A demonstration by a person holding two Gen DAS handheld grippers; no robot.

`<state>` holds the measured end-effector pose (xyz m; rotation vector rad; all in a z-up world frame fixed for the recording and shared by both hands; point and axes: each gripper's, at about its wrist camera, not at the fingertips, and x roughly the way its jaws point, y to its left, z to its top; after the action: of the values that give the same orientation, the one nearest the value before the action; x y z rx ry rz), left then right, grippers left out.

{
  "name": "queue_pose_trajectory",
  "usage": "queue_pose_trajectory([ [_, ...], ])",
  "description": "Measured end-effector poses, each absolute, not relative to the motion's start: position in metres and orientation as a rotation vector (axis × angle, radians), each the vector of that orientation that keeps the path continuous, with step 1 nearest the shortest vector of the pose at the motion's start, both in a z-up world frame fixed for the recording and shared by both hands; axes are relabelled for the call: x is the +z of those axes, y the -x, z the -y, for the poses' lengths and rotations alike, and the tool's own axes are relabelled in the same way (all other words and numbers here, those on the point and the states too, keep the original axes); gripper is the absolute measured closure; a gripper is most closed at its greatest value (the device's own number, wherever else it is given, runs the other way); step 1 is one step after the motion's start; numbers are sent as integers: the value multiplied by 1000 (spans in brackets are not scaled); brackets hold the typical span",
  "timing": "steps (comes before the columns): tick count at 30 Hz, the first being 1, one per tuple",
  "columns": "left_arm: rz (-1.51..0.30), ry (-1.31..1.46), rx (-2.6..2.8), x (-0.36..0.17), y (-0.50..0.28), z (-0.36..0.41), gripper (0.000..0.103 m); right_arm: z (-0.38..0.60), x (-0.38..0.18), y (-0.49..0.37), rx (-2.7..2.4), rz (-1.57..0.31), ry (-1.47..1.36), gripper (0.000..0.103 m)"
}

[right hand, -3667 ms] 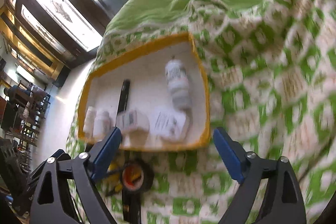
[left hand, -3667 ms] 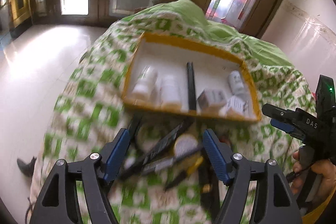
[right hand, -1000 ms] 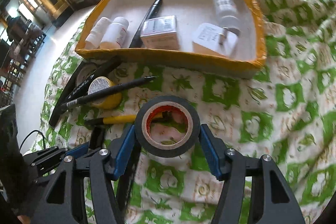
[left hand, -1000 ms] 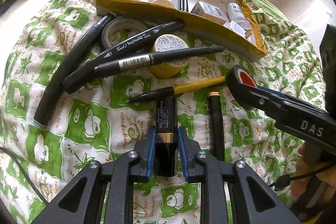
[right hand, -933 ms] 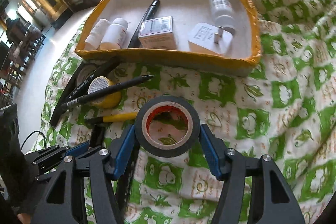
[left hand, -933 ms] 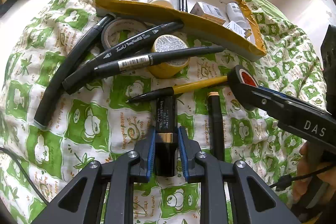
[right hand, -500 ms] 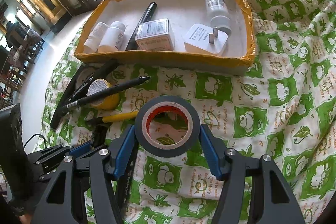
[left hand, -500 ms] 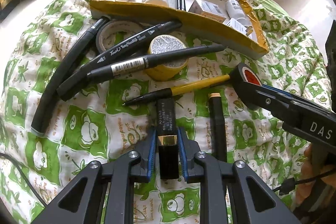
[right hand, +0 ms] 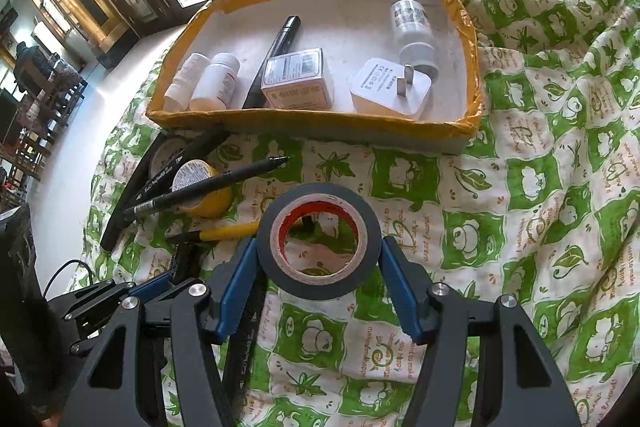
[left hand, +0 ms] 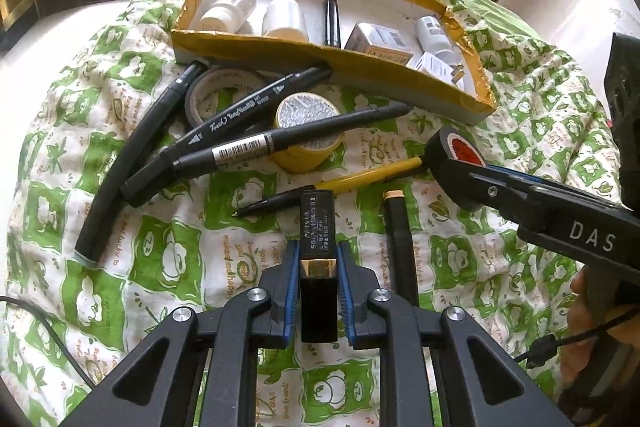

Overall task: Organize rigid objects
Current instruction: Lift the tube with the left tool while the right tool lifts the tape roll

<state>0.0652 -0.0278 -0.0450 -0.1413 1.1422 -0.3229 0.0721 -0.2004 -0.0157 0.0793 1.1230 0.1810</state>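
Support surface: green-and-white quilt (right hand: 540, 187).
Directly on it are laid a yellow-rimmed tray (right hand: 474, 67), three black markers (left hand: 240, 119), two tape rolls (left hand: 308, 131), a yellow pen (left hand: 360, 179) and an orange-tipped marker (left hand: 398, 227).

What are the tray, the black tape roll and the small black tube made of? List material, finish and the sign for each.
Tray: looks like white foam or card board, matte, its rim wrapped in glossy, wrinkled yellow-brown packing tape.
Black tape roll: likely vinyl electrical tape, smooth satin band on a reddish core that looks like card.
Small black tube: seemingly hard plastic, glossy, with a shiny gold metallic band and printed lettering.
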Motion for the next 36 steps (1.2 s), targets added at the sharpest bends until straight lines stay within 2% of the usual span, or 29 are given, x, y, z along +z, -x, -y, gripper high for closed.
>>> queue_pose_trajectory([
  [36, -1109, 157, -342, -35, -63, 24, 86, 204, -8, -70, 186, -1103, -92, 42],
])
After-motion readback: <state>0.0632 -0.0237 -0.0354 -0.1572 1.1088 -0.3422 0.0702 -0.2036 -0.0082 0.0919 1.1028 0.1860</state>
